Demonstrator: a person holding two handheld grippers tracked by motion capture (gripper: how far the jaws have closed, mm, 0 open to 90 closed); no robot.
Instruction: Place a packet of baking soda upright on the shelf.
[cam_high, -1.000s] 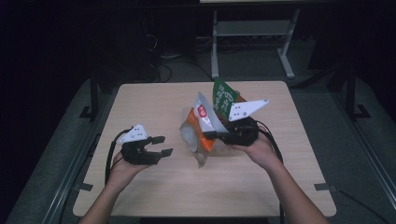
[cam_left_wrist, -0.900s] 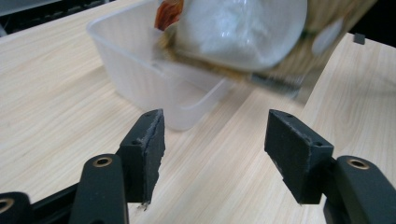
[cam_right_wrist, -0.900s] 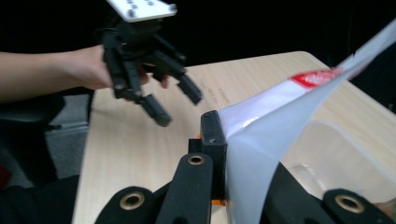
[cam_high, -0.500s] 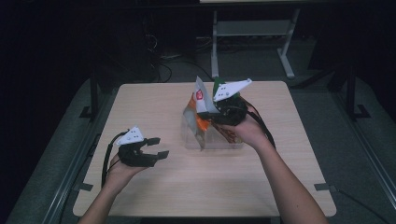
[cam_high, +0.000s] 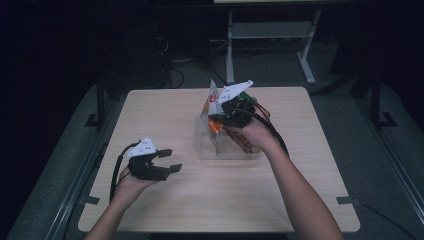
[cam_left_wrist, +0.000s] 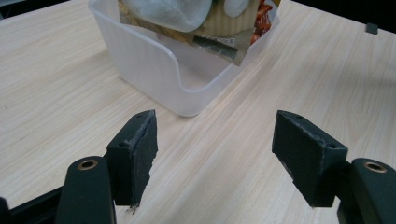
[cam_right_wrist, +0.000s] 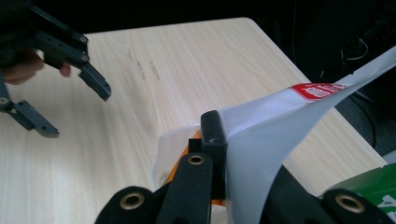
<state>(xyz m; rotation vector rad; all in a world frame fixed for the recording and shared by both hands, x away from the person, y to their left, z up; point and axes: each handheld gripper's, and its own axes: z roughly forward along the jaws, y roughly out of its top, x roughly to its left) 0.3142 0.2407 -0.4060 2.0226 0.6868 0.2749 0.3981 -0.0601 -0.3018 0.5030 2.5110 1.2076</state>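
- High view: sat the right gripper (cam_high: 220, 116) just above centre frame, clamped on a white snack packet (cam_high: 212, 100) with a red label, held upright over a clear plastic tub (cam_high: 205, 150) in the middle of the wooden table (cam_high: 310, 165).
- Same view: parked the left gripper (cam_high: 170, 160) at lower left, jaws spread wide and holding nothing, well apart from the tub.
- Also caught an orange pack (cam_high: 214, 126) tucked below the right gripper, and a sliver of green packet (cam_high: 243, 94) behind its grey plate. Couldn't tell from up there how deep either sat in the tub.
- Left gripper view: gave the close look the overhead lacked. Put the tub (cam_left_wrist: 154, 65) at top centre, frosted walls with one low cut-out side, and a printed food packet (cam_left_wrist: 219, 23) leaning inside, its corner poking over the rim at upper right. Couldn't make out the packet's print properly.
- Same view: showed both black pads (cam_left_wrist: 140, 144) far apart, bare table between them.
- Right gripper view: showed the pinch itself, jaws shut tight on the edge of the white packet (cam_right_wrist: 271, 135), red label at upper right, a bit of orange low centre, a green corner (cam_right_wrist: 369, 186) at lower right.
- Same view: had the left gripper (cam_right_wrist: 74, 107) at upper left, gaping over bare table.
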